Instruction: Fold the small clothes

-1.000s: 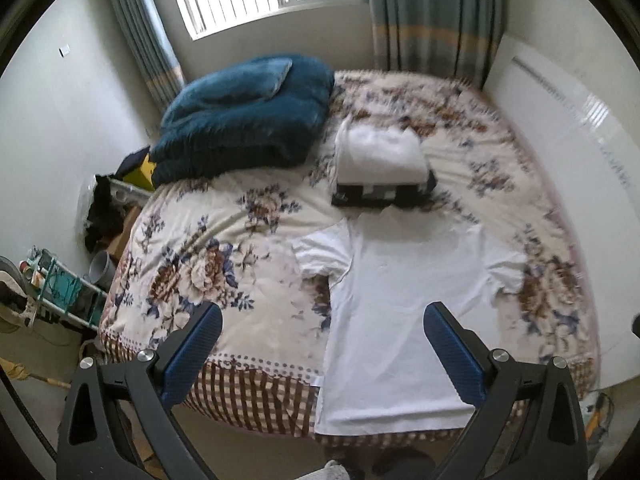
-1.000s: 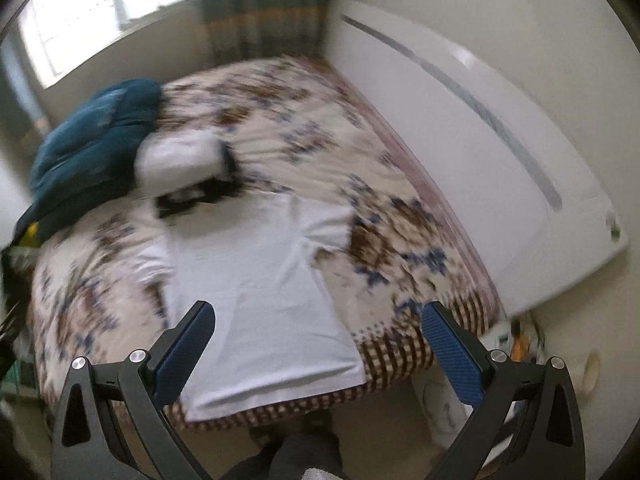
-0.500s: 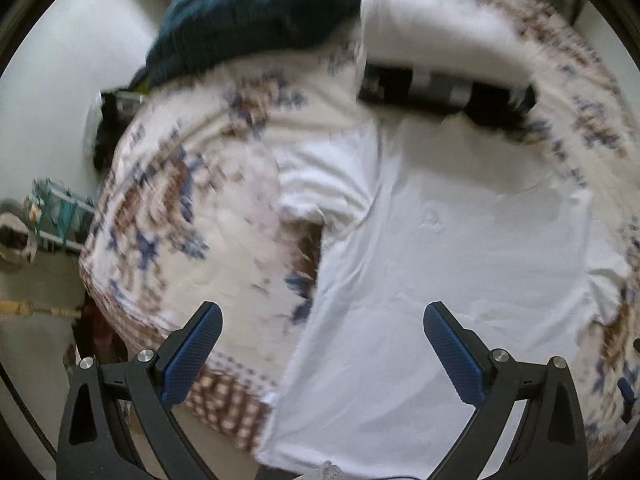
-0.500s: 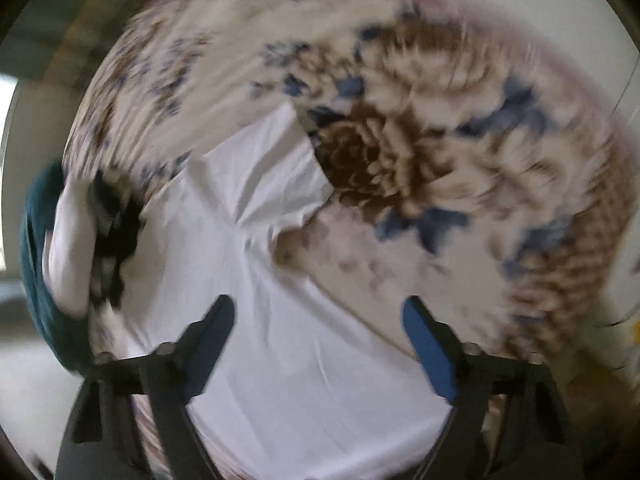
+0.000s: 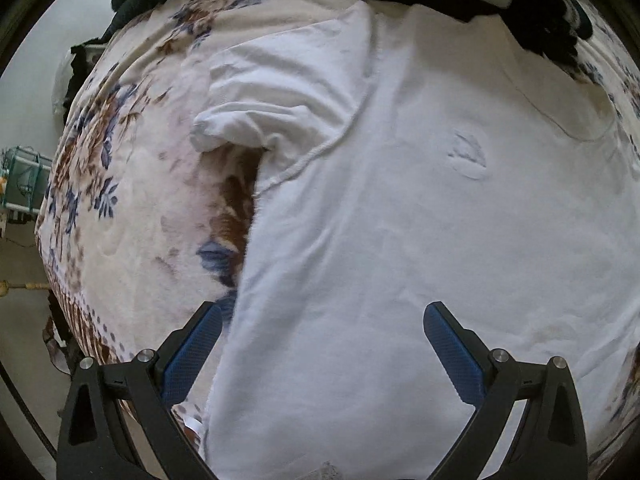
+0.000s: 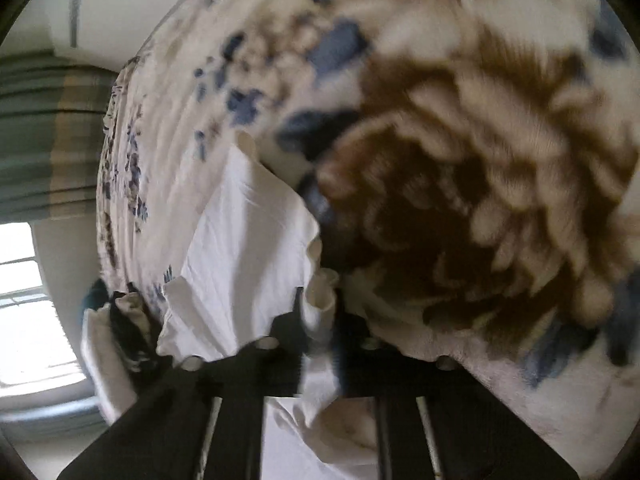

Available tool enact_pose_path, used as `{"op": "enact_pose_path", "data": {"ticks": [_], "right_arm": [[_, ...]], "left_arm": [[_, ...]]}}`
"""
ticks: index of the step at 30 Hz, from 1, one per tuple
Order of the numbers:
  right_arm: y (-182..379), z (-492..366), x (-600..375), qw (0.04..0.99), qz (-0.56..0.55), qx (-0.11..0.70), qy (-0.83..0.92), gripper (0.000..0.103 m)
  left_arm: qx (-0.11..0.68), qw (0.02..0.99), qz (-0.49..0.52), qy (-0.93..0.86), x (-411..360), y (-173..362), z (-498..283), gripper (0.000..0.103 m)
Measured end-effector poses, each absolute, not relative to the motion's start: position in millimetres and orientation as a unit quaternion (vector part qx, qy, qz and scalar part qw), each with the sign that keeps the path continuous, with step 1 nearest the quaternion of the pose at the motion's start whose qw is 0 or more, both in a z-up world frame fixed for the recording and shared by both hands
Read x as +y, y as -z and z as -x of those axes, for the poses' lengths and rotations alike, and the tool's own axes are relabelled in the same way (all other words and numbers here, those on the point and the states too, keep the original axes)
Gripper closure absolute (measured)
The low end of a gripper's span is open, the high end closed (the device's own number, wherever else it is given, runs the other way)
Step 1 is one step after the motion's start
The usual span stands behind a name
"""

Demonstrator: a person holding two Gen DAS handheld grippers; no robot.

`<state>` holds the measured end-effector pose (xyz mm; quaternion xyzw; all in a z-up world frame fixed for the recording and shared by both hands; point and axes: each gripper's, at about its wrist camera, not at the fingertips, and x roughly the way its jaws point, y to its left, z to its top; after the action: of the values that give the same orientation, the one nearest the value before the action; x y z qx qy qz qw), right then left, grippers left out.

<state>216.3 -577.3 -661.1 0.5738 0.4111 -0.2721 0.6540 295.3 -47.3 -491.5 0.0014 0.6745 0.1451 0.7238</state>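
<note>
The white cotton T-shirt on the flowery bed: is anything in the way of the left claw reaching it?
Nothing visible. The left claw is open right over the white cotton T-shirt, one finger past its side edge over the floral blanket.

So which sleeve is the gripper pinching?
The sleeve in the right wrist view: the right gripper is shut on its edge. The other sleeve lies flat on the bed, with the open left gripper away from it.
</note>
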Motion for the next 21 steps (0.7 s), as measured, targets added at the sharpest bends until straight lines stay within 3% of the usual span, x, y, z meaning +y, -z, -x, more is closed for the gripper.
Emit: {"op": "enact_pose_path", "data": {"ticks": [4, 7, 10, 13, 15, 17, 20, 21], "right_arm": [[597, -269, -525, 0.753, -0.409, 0.453, 0.246, 0.096], [561, -325, -441, 0.82, -0.224, 0.493, 0.187, 0.096], [569, -359, -345, 0.839, -0.048, 0.528, 0.122, 0.096], [613, -375, -274, 0.796, 0.044, 0.603, 0.047, 0.094], [634, -371, -252, 0.763, 0.045, 0.645, 0.017, 0.079], [636, -357, -245, 0.752, 0.005, 0.659, 0.002, 0.057], [631, -337, -254, 0.74, -0.049, 0.67, 0.018, 0.042], [630, -332, -259, 0.736, -0.066, 0.673, 0.022, 0.042]], "left_arm": [[0.655, 0.739, 0.0, -0.158, -25, 477, -296, 0.0], [0.636, 0.752, -0.012, -0.172, -6, 469, -292, 0.0], [0.627, 0.756, -0.022, -0.186, 16, 469, -287, 0.0], [0.633, 0.748, -0.014, -0.199, 42, 474, -278, 0.0], [0.636, 0.743, 0.002, -0.209, 63, 475, -272, 0.0], [0.636, 0.742, 0.021, -0.211, 75, 475, -267, 0.0], [0.634, 0.743, 0.089, -0.194, 96, 479, -269, 0.0], [0.632, 0.742, 0.118, -0.186, 103, 481, -272, 0.0]]}}
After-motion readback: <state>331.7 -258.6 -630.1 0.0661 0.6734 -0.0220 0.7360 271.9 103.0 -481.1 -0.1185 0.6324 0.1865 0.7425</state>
